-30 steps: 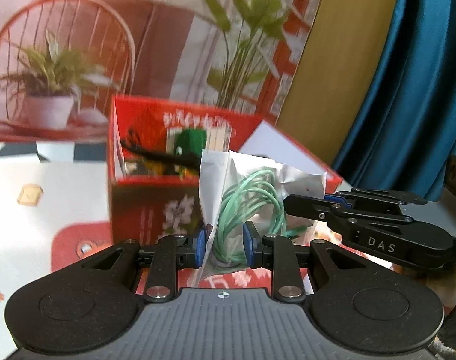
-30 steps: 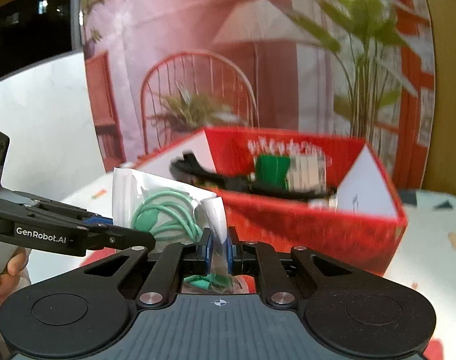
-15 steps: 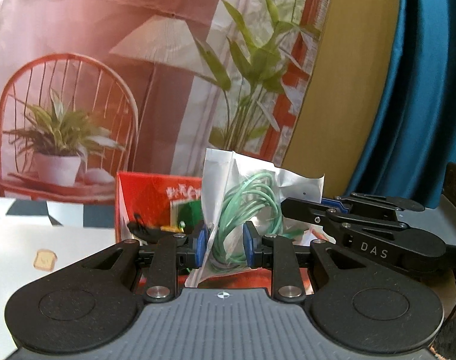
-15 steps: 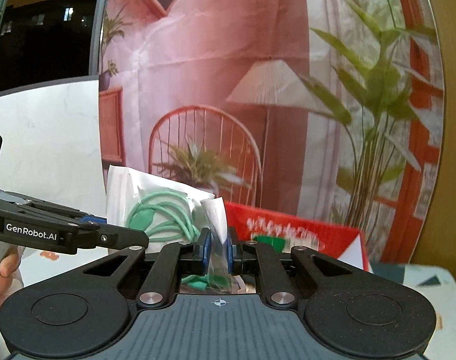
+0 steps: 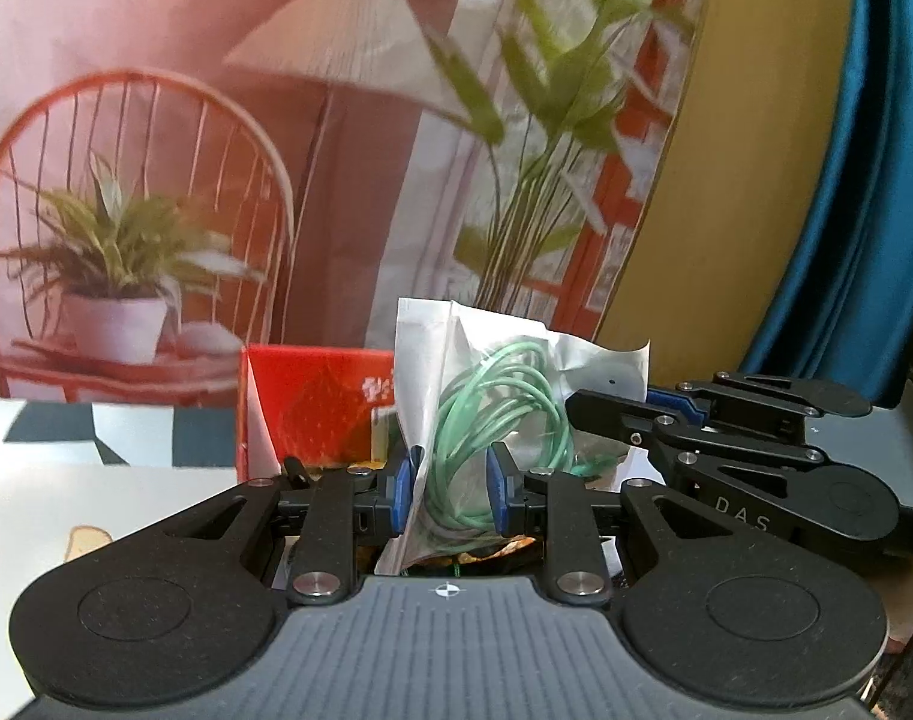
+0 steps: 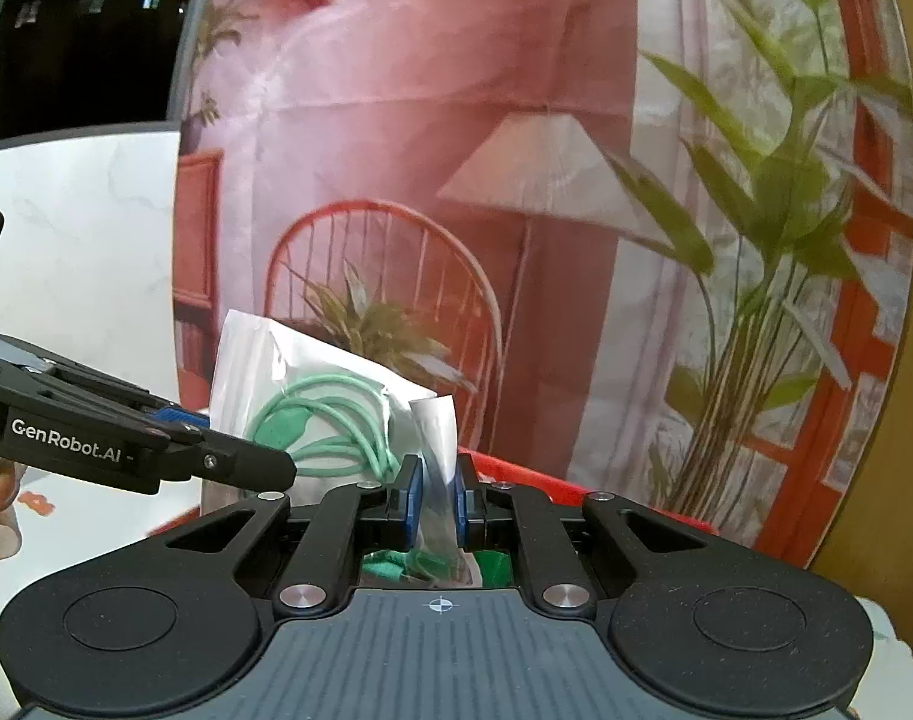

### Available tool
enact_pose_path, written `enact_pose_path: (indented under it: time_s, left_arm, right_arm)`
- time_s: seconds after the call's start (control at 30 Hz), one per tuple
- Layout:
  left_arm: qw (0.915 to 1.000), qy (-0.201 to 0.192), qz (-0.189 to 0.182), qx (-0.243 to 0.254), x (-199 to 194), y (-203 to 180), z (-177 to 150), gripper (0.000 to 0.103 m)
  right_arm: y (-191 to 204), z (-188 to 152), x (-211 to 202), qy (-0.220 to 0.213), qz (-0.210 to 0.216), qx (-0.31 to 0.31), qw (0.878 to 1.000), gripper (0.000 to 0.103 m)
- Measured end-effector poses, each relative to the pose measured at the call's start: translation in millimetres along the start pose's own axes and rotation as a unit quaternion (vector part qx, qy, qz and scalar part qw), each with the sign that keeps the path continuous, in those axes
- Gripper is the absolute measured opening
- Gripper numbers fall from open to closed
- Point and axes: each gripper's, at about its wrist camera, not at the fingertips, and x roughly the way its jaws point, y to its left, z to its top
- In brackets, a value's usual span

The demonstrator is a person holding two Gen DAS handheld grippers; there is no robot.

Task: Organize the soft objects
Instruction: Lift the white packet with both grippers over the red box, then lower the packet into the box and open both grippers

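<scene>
While the printed backdrop (image 5: 216,90) fills the rear, a red box (image 5: 312,402) sits beyond both claws. Left claw (image 5: 450,489) grips the clear bag (image 5: 432,360) of green cord (image 5: 498,402); right claw (image 6: 437,501) is clamped on the bag's edge.

I am working in what looks like a staged home corner, not a lived-in room: ahead of my grippers a printed backdrop (image 5: 348,138) is showing a chair, lamp and plants, a blue curtain (image 5: 864,180) is hanging to its right, and a patterned tablecloth (image 5: 96,498) is lying below.
</scene>
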Motion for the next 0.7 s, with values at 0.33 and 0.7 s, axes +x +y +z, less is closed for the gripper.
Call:
enact_pose_path:
  time_s: [0.33,0.7]
  left_arm:
    - [0.9965,0.082,0.004,-0.014,42,8,-18,0.027]
    - [0.9951,0.098,0.007,-0.013,49,11,-27,0.027]
  right_arm:
    - [-20,-26,46,0.113,0.003,0.058,0.992,0.012]
    - [-24,-43,59,0.163,0.005,0.106,0.981,0.014]
